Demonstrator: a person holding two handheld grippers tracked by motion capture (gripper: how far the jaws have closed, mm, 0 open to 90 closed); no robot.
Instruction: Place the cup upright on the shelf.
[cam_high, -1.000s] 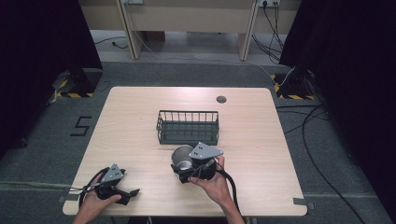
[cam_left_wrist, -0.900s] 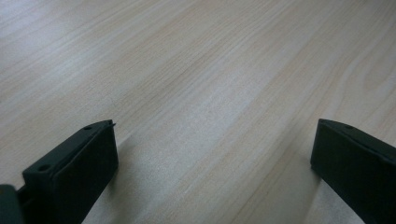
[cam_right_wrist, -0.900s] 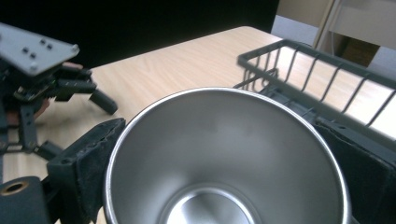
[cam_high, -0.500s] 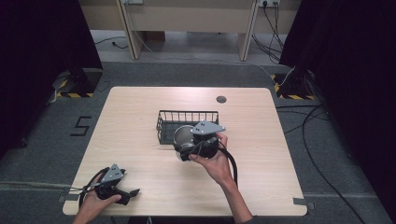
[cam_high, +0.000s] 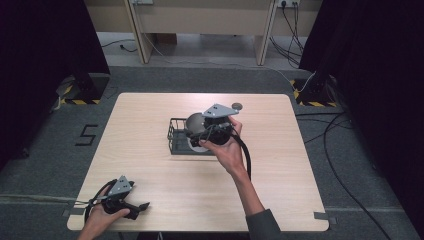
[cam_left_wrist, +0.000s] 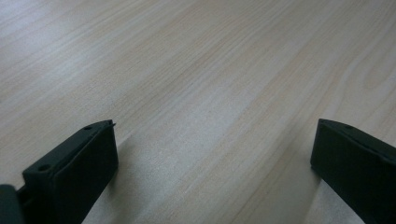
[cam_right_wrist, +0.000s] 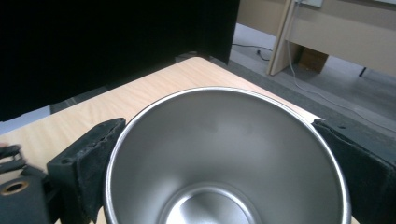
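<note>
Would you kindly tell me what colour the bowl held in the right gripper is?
Plain silver steel bowl, clearest in the right gripper view.

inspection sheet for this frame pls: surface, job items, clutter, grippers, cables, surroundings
Surface: light wood table, no spills or marks seen.
Job's things: steel bowl clamped between the right gripper's jaws, held above the black wire basket at mid-table; whether it touches the basket cannot be told.
Clutter: one small dark round disc near the far edge; what it is cannot be told.
Grippers: right gripper shut on the bowl; left gripper rests on the near left corner, jaws wide apart with nothing between them.
Cables: a black cable trails from each gripper; more cables lie on the floor at right.
Surroundings: grey floor with a "5" marking, dark curtains both sides, desk legs behind.
</note>
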